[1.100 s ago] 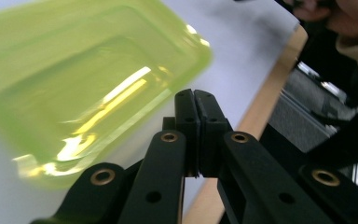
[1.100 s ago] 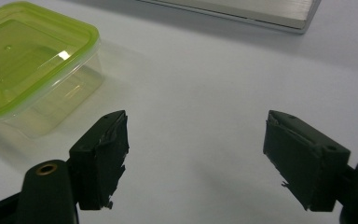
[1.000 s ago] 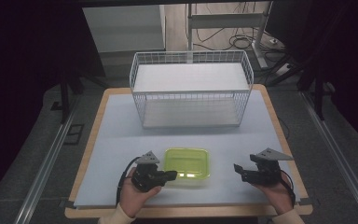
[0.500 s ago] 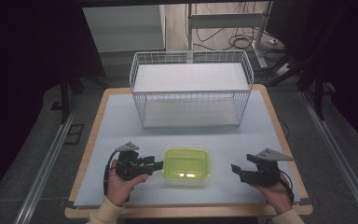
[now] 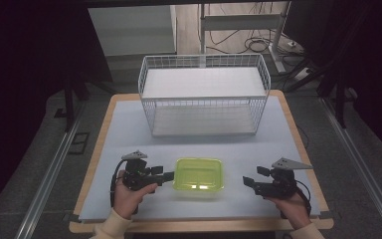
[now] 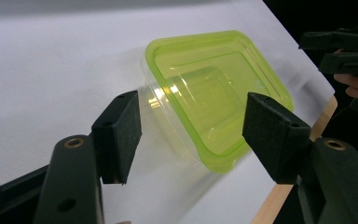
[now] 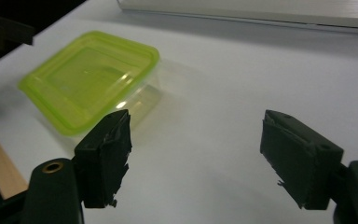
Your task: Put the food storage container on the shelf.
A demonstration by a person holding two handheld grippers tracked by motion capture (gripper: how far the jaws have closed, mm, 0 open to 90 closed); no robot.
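While the green container (image 5: 199, 174) sits near the table's (image 5: 129, 124) front edge, the left gripper (image 5: 163, 176) hovers at its side, jaws spread; right gripper (image 5: 248, 181) spread too, well apart; looks like pre-grasp, next needs closing in on the rim.

The high view is looking forward and down from above the person's side, taking in the whole tabletop (image 5: 129, 124). The left gripper view is sitting low and close, looking along its fingers (image 6: 116, 135) at the green container (image 6: 214, 88) just beyond them. The right gripper view is looking across the tabletop, the container (image 7: 88, 79) lying beyond its left finger (image 7: 105, 156). All three views are sharing the container.
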